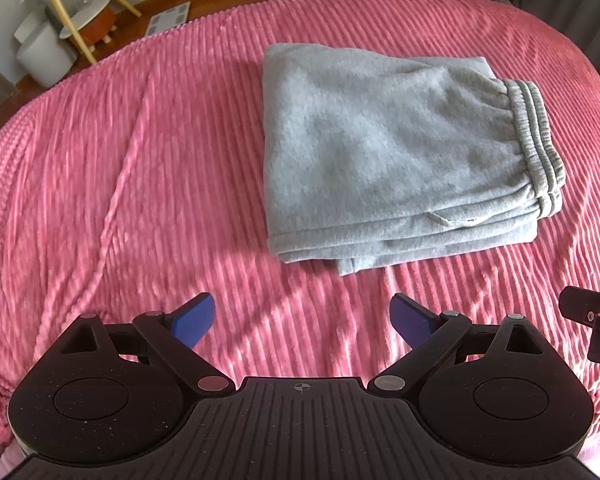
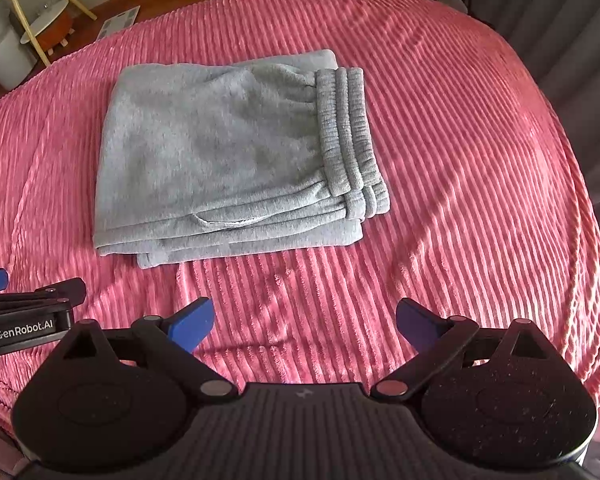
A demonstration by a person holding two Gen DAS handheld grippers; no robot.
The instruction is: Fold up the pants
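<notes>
Covering the whole bed, the pink ribbed blanket (image 2: 460, 160) gives a soft, broad surface for folding, which is likely why the work is done here and not on a worktop. In its middle lie the grey sweatpants (image 2: 220, 152), stacked into a compact rectangle of several layers with the ribbed waistband (image 2: 348, 136) uppermost along the right edge (a tidy end state, I judge, since no leg trails loose). Both tools hang back over the near part of the blanket, apart from the cloth, presumably because nothing needs gripping: the left tongs (image 1: 302, 320) stand spread with nothing between the blue pads, and the right tongs (image 2: 305, 324) are likewise spread and empty.
</notes>
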